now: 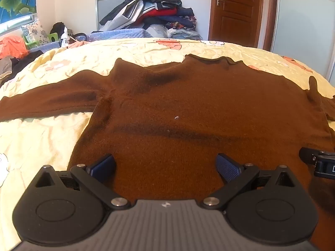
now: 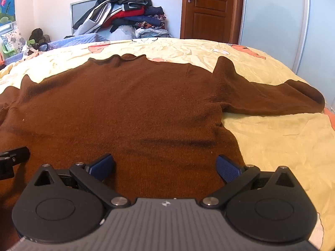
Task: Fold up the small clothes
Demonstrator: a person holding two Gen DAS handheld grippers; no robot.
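**A:** So where's everything sitting right now? The bed (image 1: 52,138) with the yellow floral cover is under all of it, and the brown sweater (image 1: 188,104) is spread flat, collar on the far side from both tools, one sleeve (image 1: 46,100) stretched out past the left tool's left and the other sleeve (image 2: 272,98) past the right tool's right.

**B:** Yep. The left tool (image 1: 165,167) and right tool (image 2: 165,167) are both released, spread wide, nothing pinched, hovering side by side over the hem end.

**A:** Best first move?

**B:** Probably a sleeve gets taken by the cuff and laid across the chest. Both knit layers should be pinched, and the wrinkle just ahead of the tools smoothed out first.
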